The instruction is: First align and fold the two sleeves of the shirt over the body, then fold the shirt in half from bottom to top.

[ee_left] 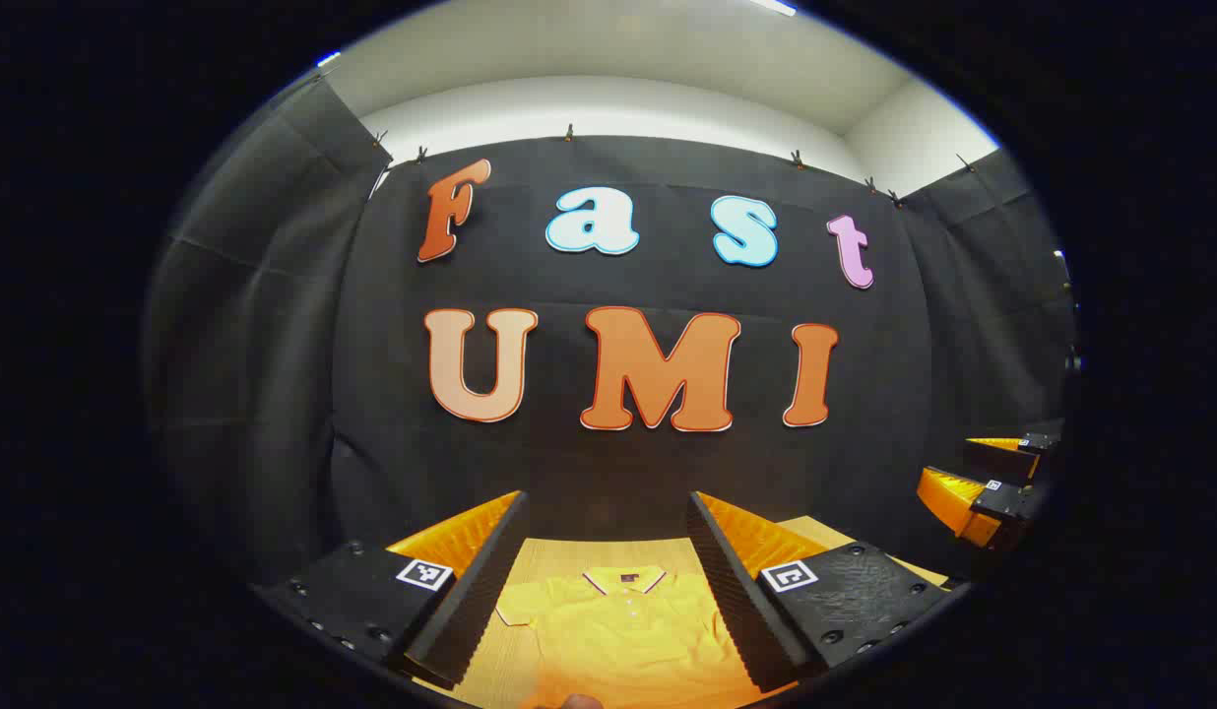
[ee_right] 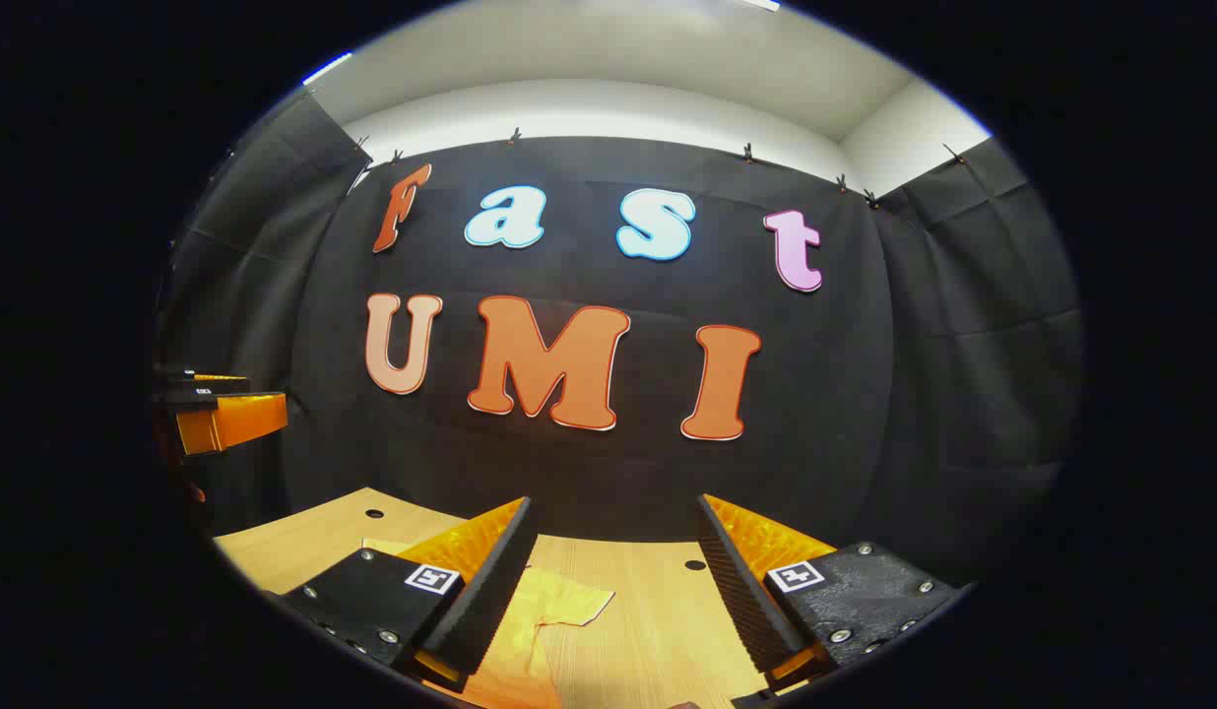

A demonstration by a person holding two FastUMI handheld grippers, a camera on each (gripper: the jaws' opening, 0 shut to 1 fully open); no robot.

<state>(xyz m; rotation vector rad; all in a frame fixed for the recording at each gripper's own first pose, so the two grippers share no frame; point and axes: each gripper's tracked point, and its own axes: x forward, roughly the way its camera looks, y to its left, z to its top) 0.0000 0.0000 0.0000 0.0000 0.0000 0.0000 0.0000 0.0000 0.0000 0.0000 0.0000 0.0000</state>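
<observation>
1. Shirt: your yellow short-sleeved polo shirt (ee_left: pixel 623 630) lies flat on the light wooden table (ee_right: pixel 658 611), collar toward the wall.
2. Your left gripper (ee_left: pixel 604 581) hovers above it, fingers apart.
3. Your right gripper (ee_right: pixel 608 591) is spread too, over one sleeve (ee_right: pixel 569 601).

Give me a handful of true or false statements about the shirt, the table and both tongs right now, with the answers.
1. The yellow shirt lies spread on the wooden table. True.
2. The left tongs are shut on the collar. False: they are open, held above the shirt, with the collar visible between the fingers.
3. A sleeve shows between the fingers of the right tongs. True.
4. The sleeves are already folded over the body. False: the sleeve in the right gripper view lies out sideways on the table.
5. The right tongs are open. True.
</observation>
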